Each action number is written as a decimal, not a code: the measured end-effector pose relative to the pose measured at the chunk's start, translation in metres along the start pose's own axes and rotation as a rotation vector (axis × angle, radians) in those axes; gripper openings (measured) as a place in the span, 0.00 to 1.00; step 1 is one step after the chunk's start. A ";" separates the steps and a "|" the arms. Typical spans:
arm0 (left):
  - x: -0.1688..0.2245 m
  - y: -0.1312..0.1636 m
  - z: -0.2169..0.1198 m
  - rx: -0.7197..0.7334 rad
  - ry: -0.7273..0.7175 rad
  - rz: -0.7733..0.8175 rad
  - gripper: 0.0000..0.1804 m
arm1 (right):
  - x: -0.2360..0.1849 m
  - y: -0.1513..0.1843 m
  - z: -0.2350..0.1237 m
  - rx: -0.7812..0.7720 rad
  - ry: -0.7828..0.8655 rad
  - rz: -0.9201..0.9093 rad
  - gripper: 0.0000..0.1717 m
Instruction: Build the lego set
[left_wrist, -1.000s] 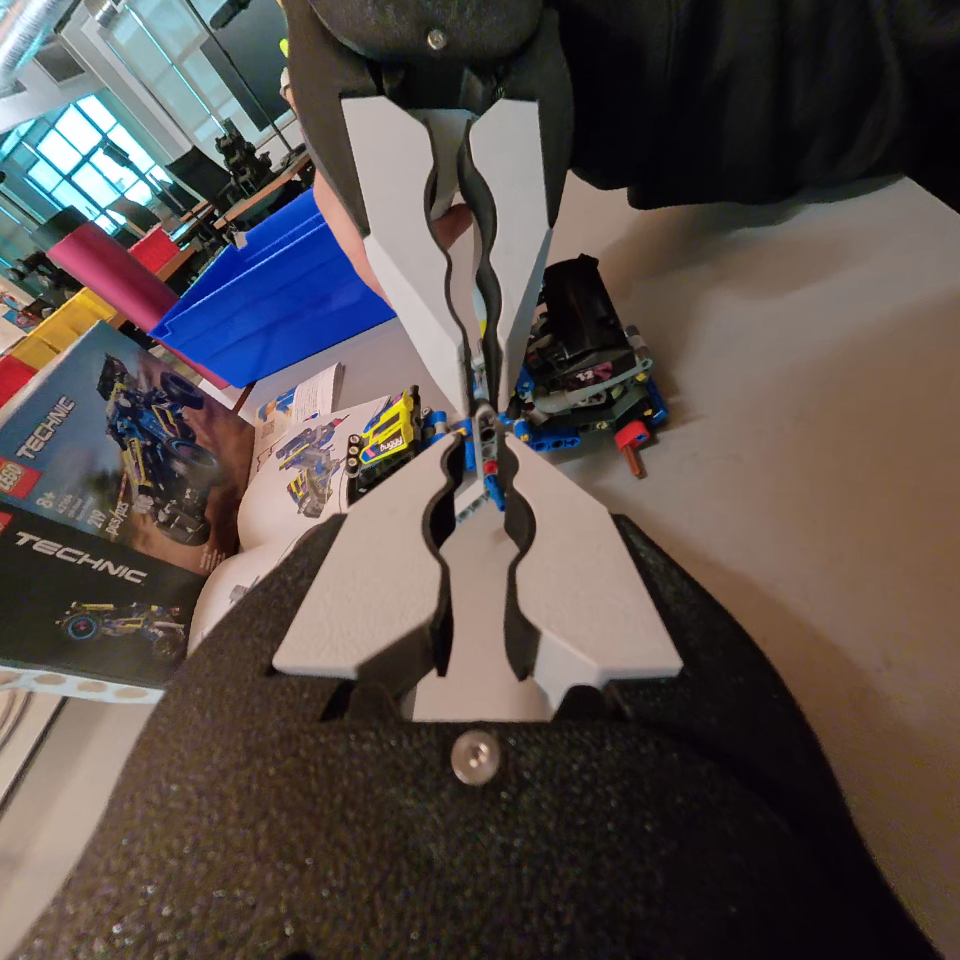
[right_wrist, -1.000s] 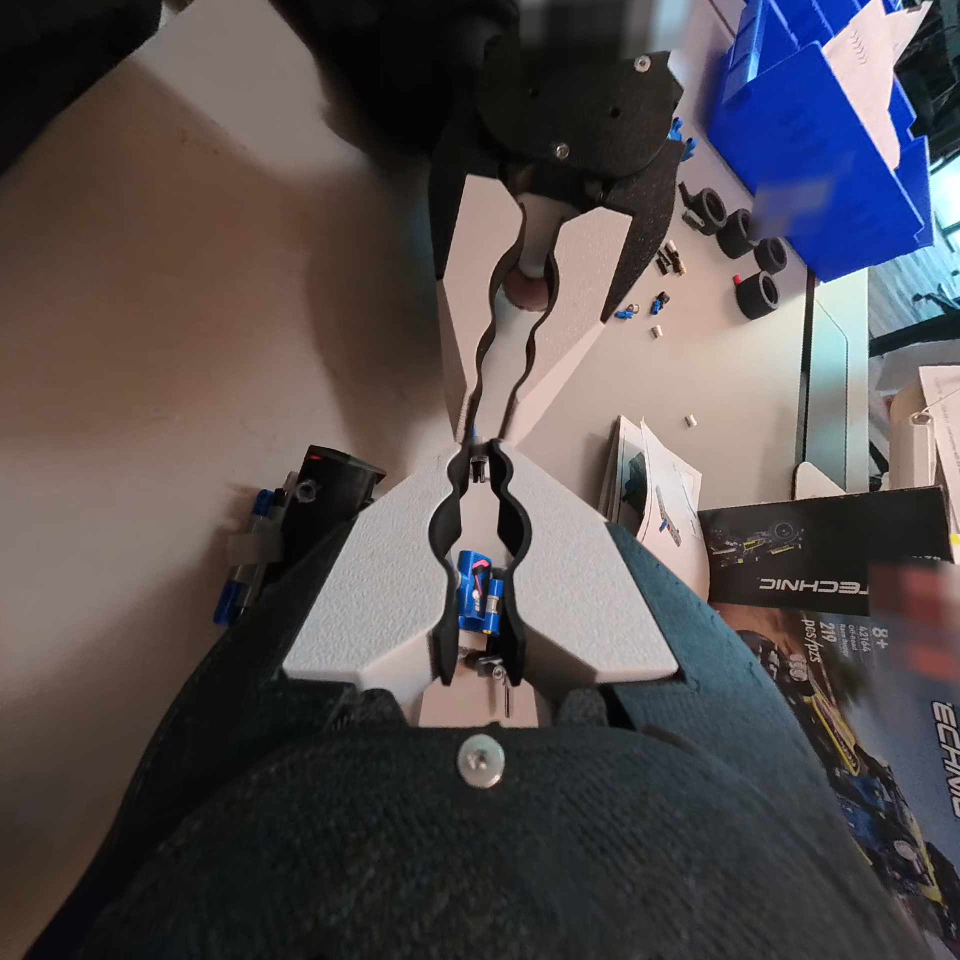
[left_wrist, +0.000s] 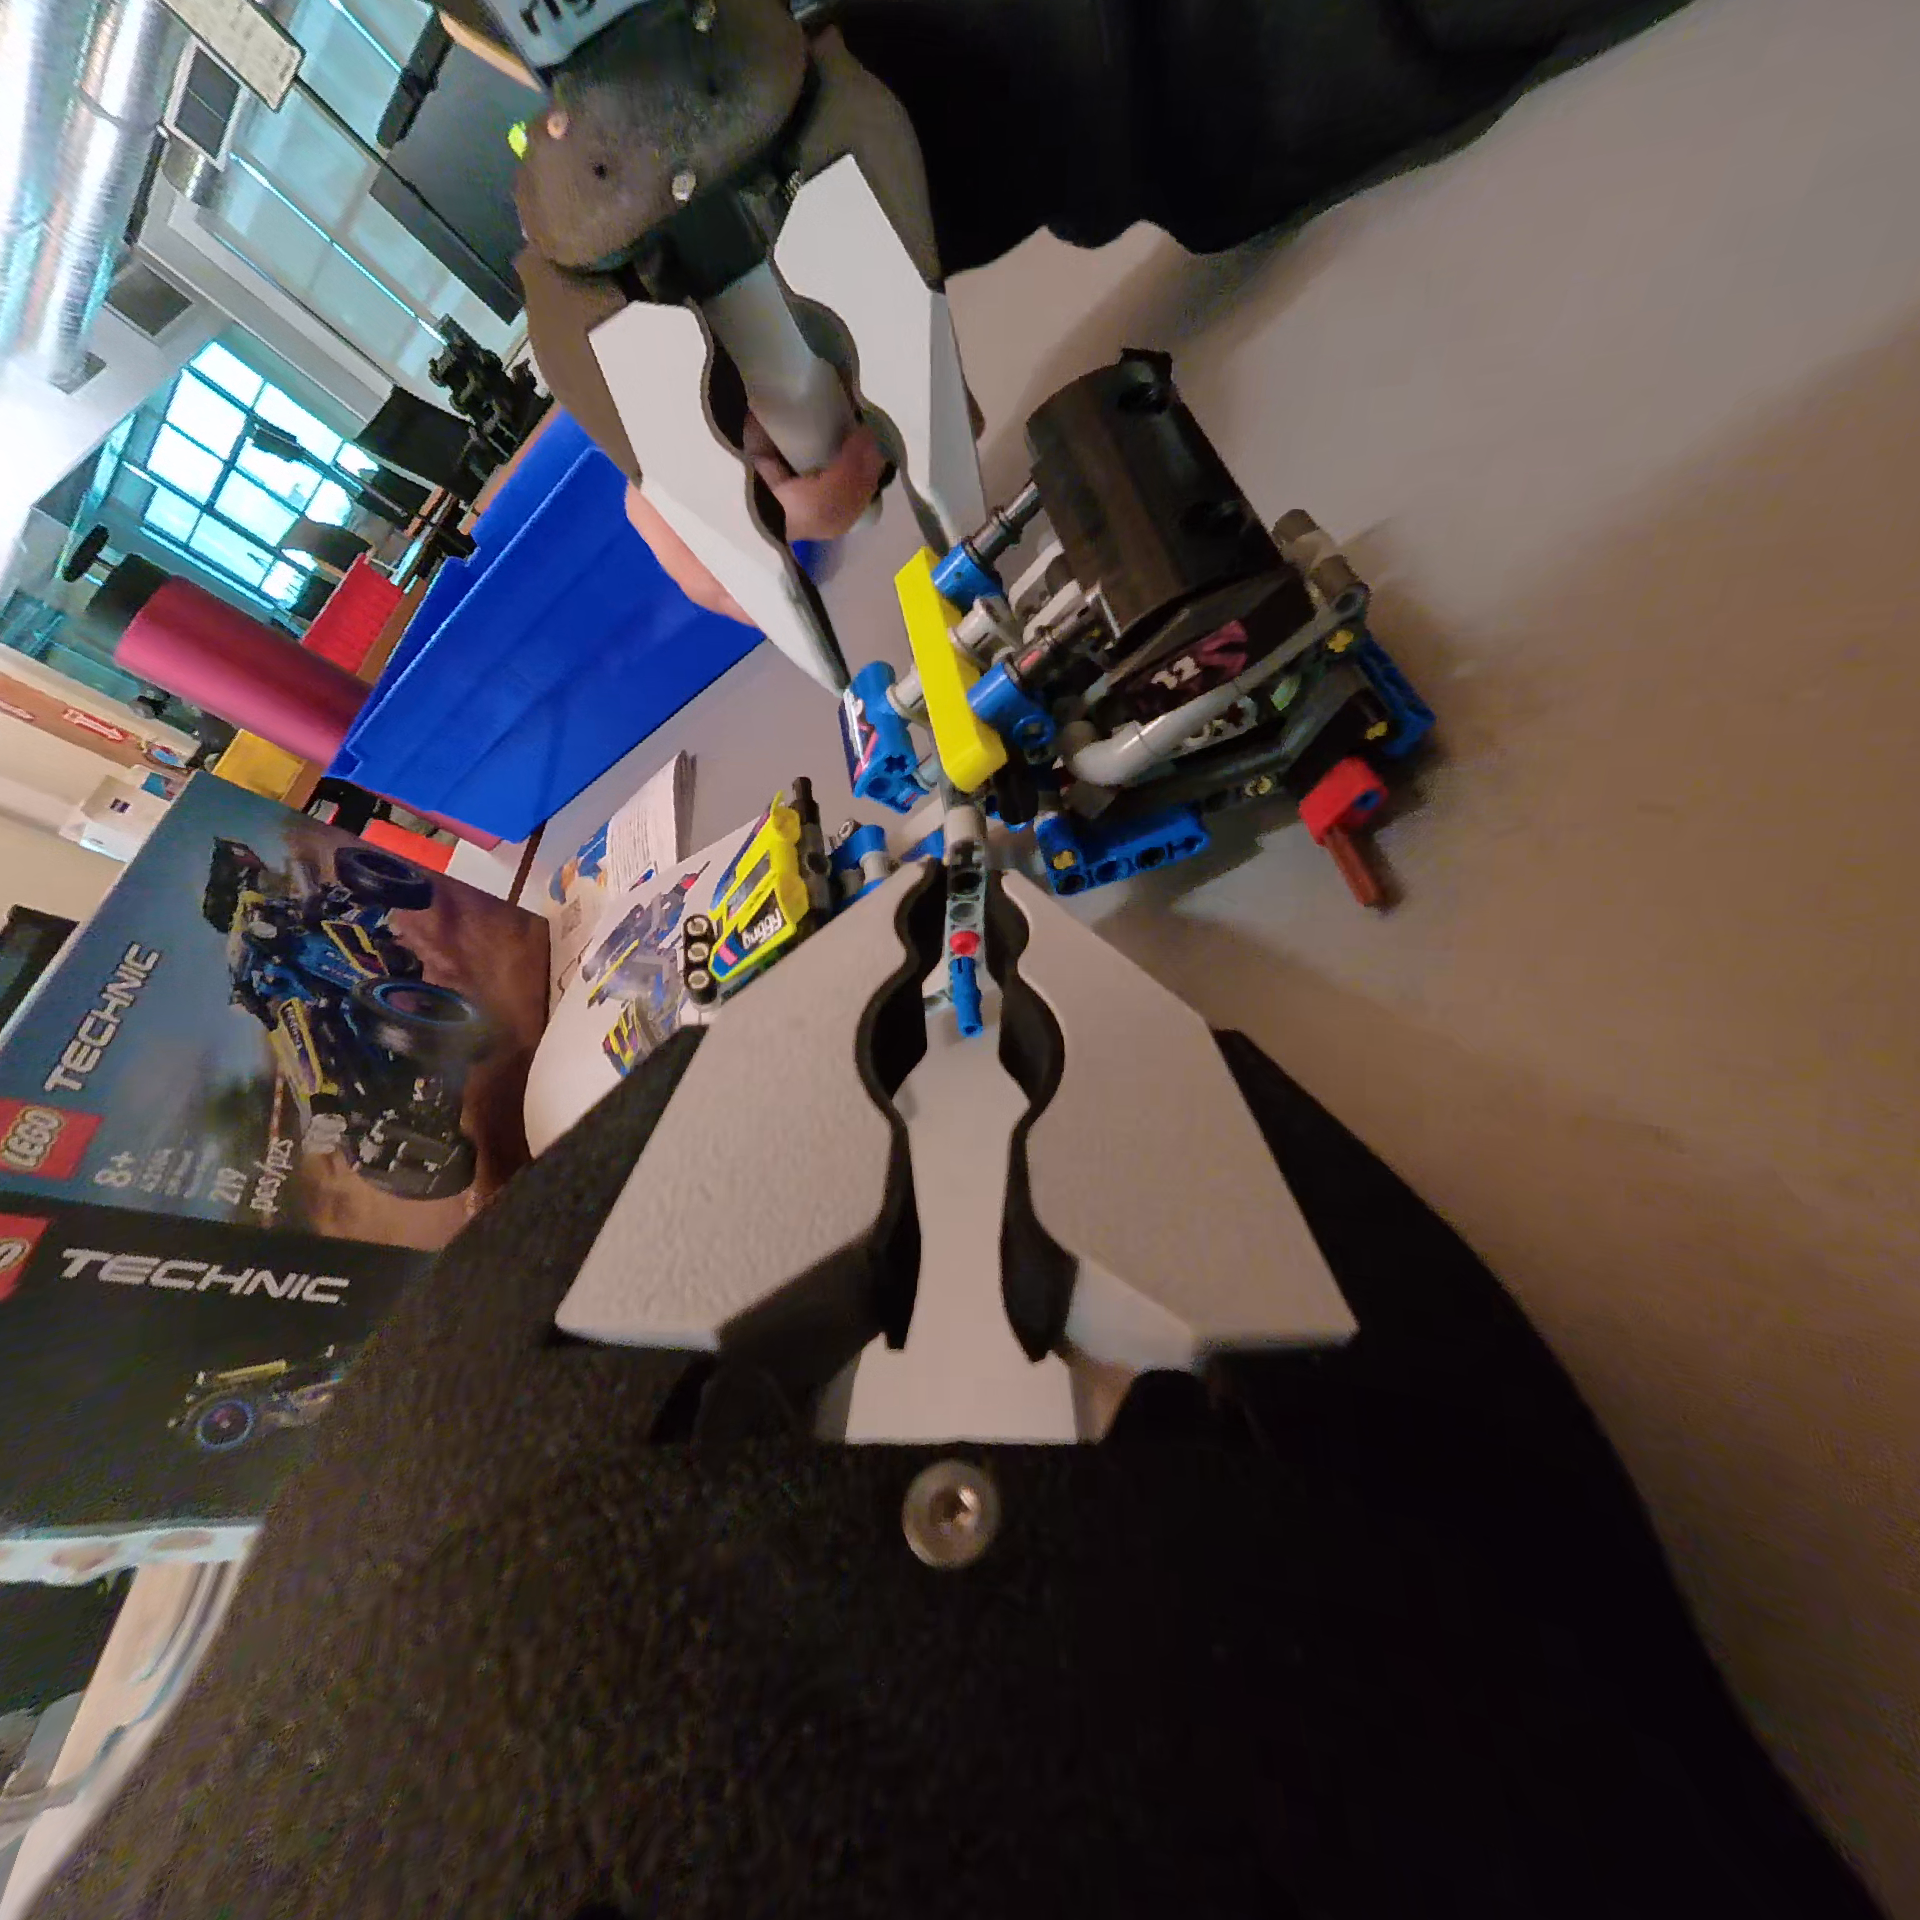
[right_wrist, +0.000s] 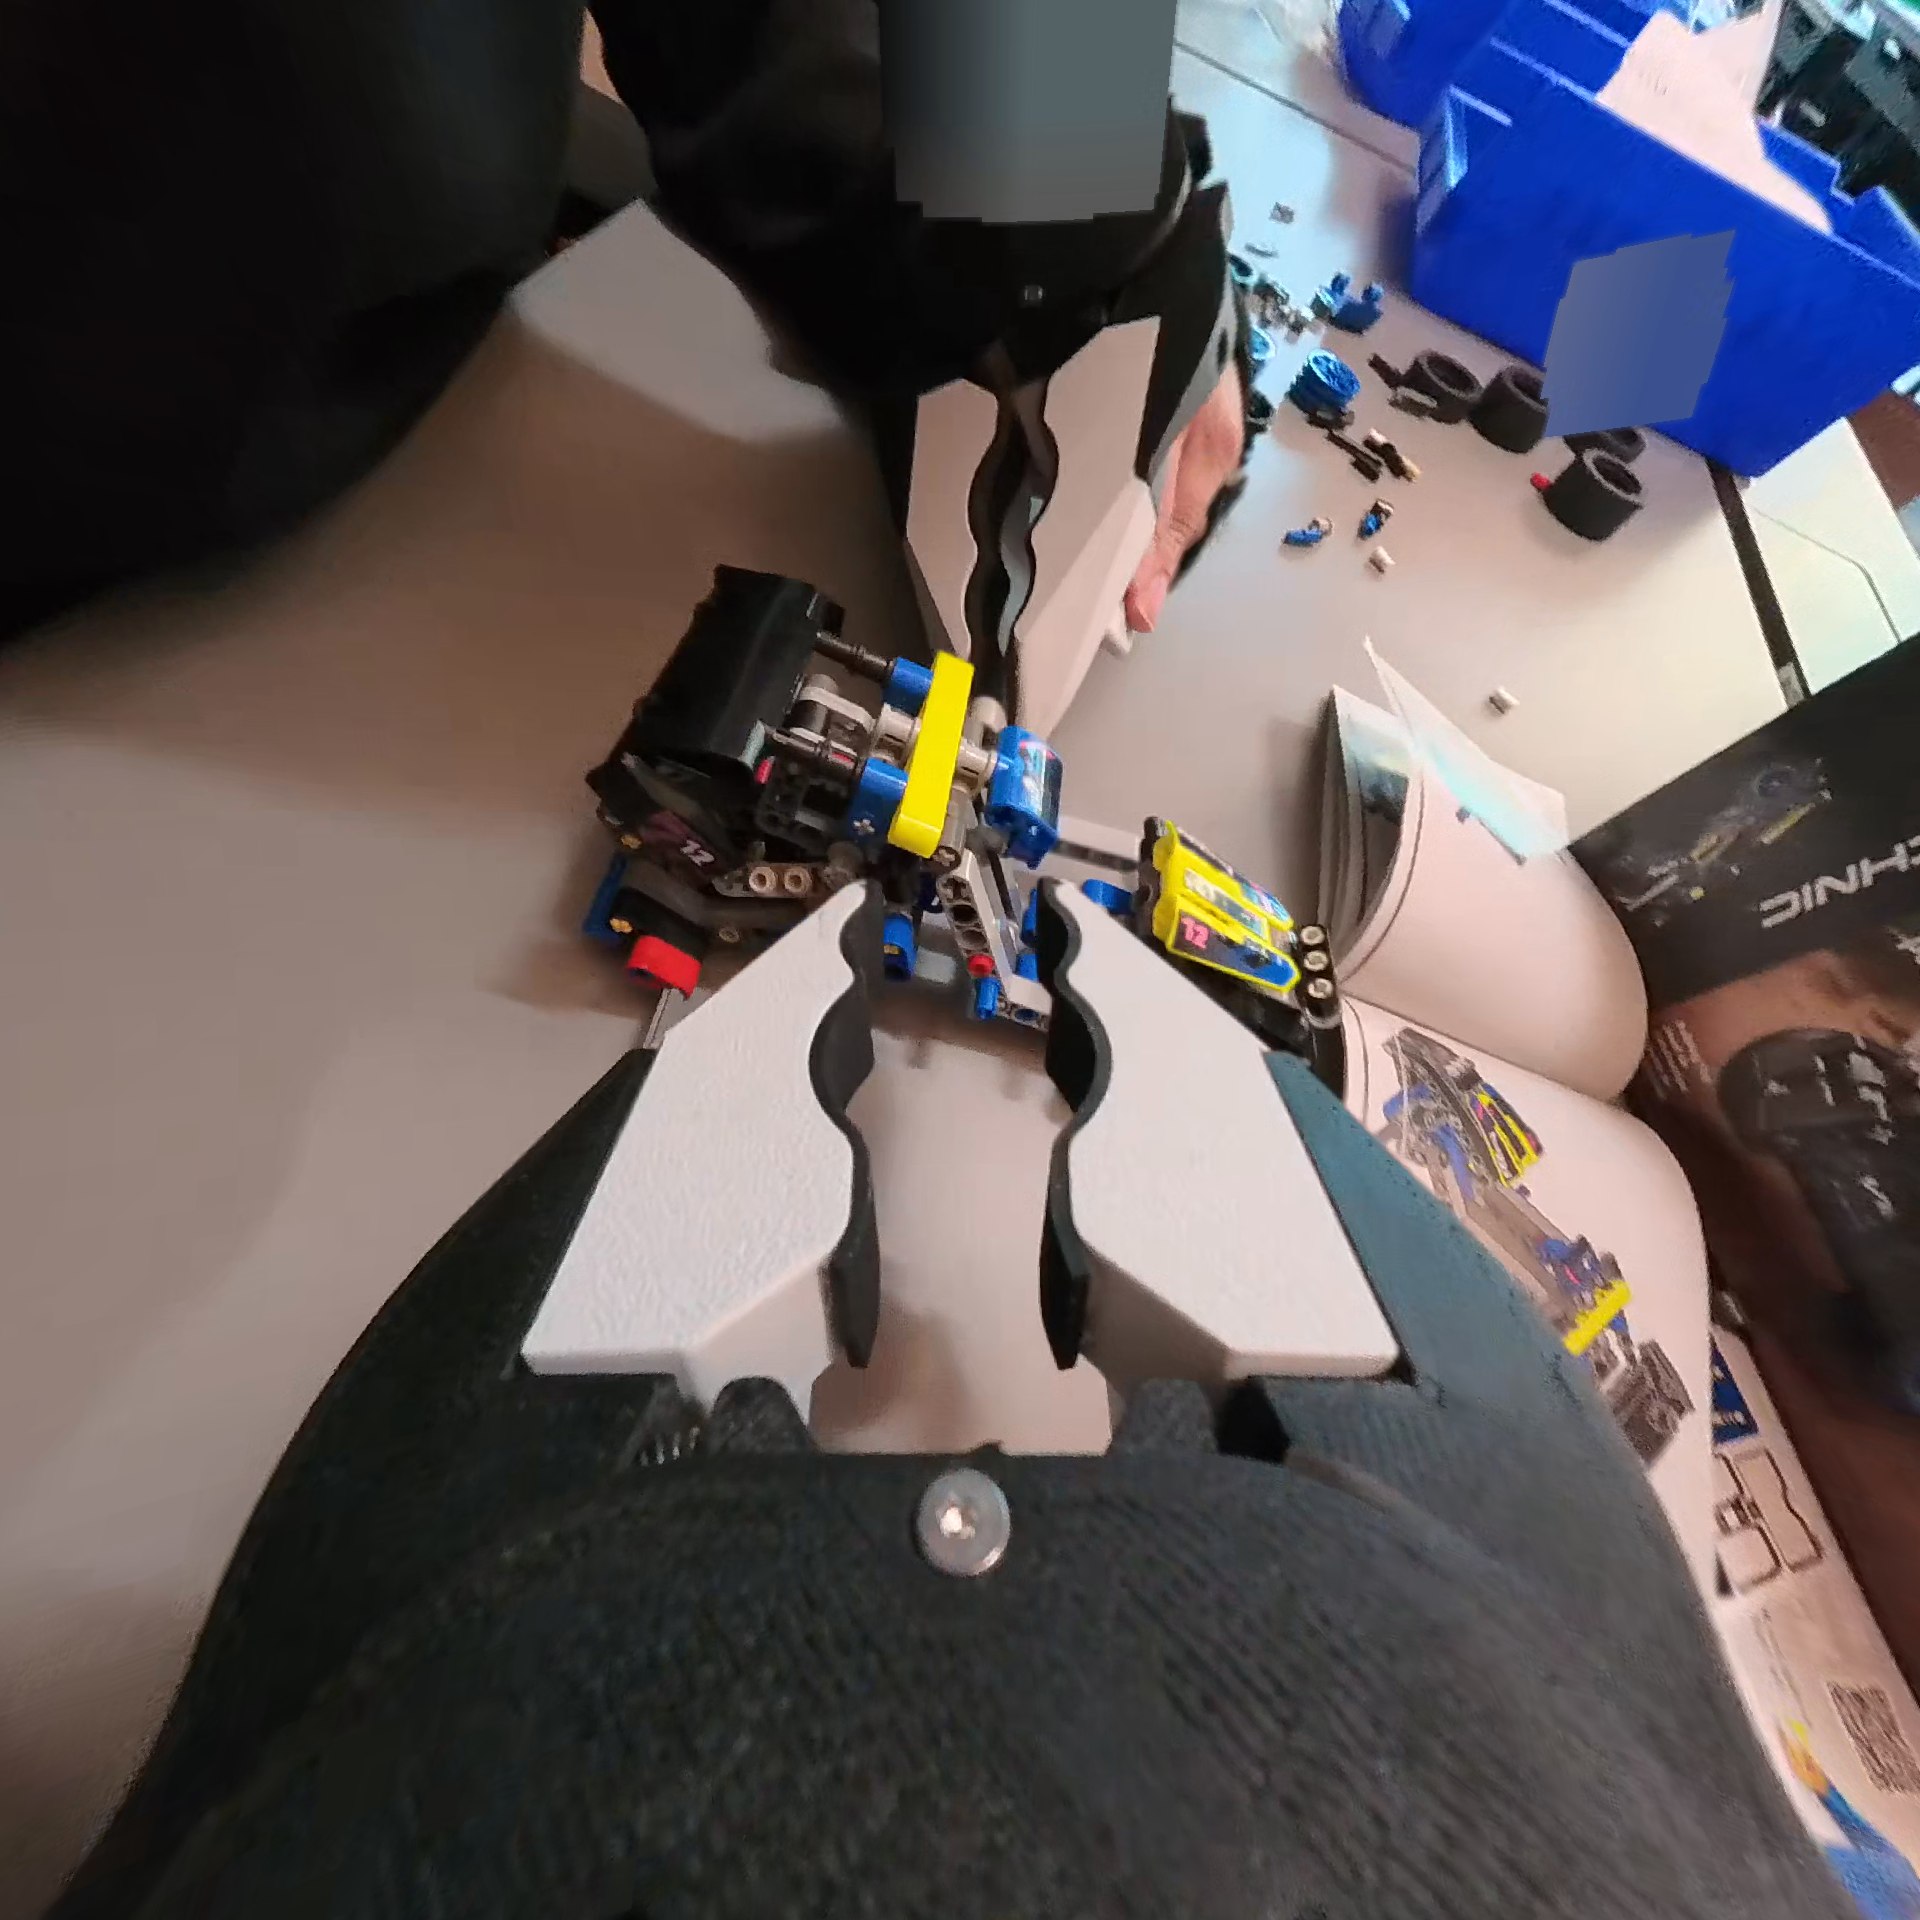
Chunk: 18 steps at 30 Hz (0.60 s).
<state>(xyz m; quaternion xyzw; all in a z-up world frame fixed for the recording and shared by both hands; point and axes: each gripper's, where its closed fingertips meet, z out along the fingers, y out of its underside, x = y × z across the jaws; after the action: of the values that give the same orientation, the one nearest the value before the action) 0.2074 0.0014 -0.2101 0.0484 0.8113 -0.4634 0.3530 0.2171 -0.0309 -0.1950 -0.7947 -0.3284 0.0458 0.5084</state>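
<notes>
The left gripper (left_wrist: 961, 894) pinches a grey beam (left_wrist: 966, 914) of the brick-built car (left_wrist: 1174, 665), which sits on the table (left_wrist: 1558, 1039) at twelve o'clock. The right gripper (right_wrist: 951, 914), jaws wide and bare, hovers opposite, near the yellow beam (right_wrist: 930, 758).

A toy box (left_wrist: 260, 1018) at the lower left of the left wrist view carries large white brand lettering, a red logo square and small white numerals; its black side (left_wrist: 156, 1309) repeats the white lettering. In the right wrist view the same box (right_wrist: 1766, 894) sits at the right edge, its lettering upside down. A yellow panel (left_wrist: 753, 914) at centre bears a sticker with a short word; seen from the right wrist (right_wrist: 1216, 925) it shows a pink number. A dark panel (left_wrist: 1184, 681) on the toy model has a white number. The open booklet (left_wrist: 644, 894) holds fine print, too small to read, and a square code (right_wrist: 1870, 1745).
</notes>
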 end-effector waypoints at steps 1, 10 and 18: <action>0.000 0.000 0.001 0.003 0.002 0.004 0.02 | -0.001 0.000 0.002 0.016 -0.007 -0.001 0.15; -0.001 -0.002 0.007 0.036 -0.005 0.090 0.02 | -0.004 0.001 0.011 0.092 -0.026 -0.017 0.10; -0.004 0.004 0.012 0.024 0.010 0.106 0.02 | 0.001 0.006 0.010 0.117 -0.005 -0.010 0.10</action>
<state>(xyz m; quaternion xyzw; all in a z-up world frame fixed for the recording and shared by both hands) 0.2183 -0.0048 -0.2147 0.0976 0.8038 -0.4535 0.3725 0.2162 -0.0239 -0.2044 -0.7618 -0.3305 0.0641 0.5534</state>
